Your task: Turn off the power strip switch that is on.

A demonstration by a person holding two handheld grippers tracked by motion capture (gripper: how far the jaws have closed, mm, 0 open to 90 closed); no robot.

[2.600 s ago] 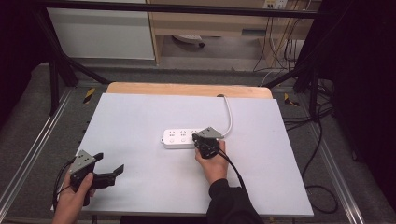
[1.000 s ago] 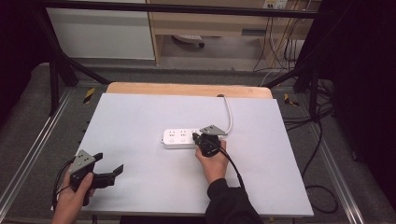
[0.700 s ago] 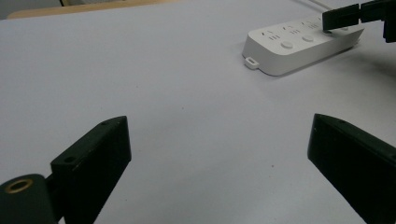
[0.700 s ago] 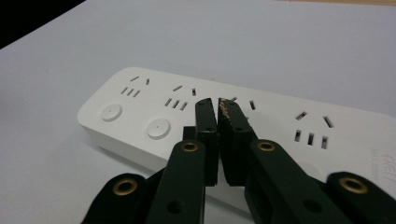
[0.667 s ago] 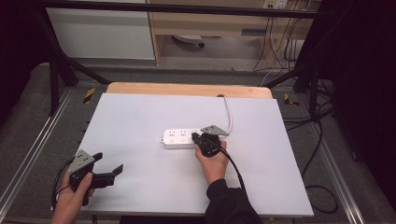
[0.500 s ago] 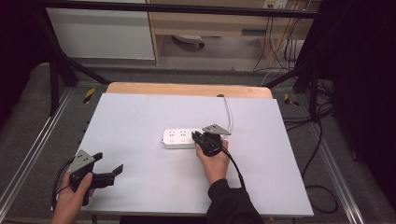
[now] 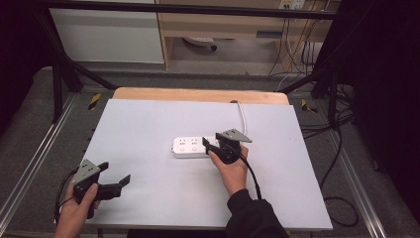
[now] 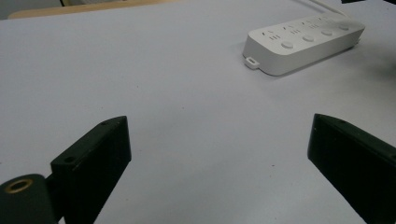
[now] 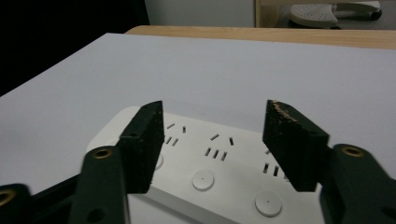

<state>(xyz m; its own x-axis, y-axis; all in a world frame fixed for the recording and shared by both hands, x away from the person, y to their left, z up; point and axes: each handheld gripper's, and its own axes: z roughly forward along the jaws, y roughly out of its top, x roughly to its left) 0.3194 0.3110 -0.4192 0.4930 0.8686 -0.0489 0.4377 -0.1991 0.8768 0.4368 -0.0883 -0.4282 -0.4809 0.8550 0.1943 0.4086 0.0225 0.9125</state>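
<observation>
The long white plastic power strip (image 7: 194, 147) lies flat near the middle of the pale grey table (image 7: 148, 124), with sockets and round buttons on top. The right gripper (image 9: 212, 140) hovers over it; its jaws have just been opening, gripping nothing. The left gripper (image 8: 219, 154) is wide apart, empty.
</observation>
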